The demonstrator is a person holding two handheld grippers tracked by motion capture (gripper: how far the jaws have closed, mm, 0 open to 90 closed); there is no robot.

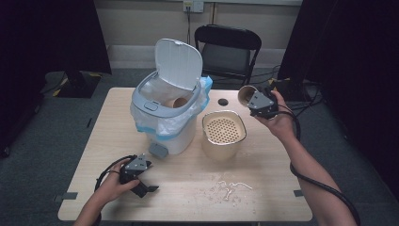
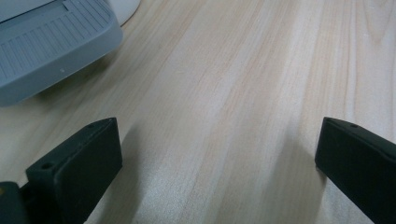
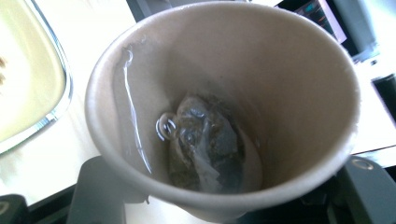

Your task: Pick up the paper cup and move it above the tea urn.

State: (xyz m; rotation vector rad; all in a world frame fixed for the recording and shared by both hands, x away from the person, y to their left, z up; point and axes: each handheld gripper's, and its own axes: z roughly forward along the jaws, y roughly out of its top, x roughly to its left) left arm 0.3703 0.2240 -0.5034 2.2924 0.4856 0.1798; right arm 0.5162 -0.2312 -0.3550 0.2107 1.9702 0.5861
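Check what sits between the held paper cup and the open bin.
In the high view, the cream strainer container stands between the paper cup in the right hand-held gripper and the bin, slightly nearer the person.

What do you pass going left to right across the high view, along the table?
Left gripper → pedal bin with its lid up → strainer basket → paper cup held in the right gripper.
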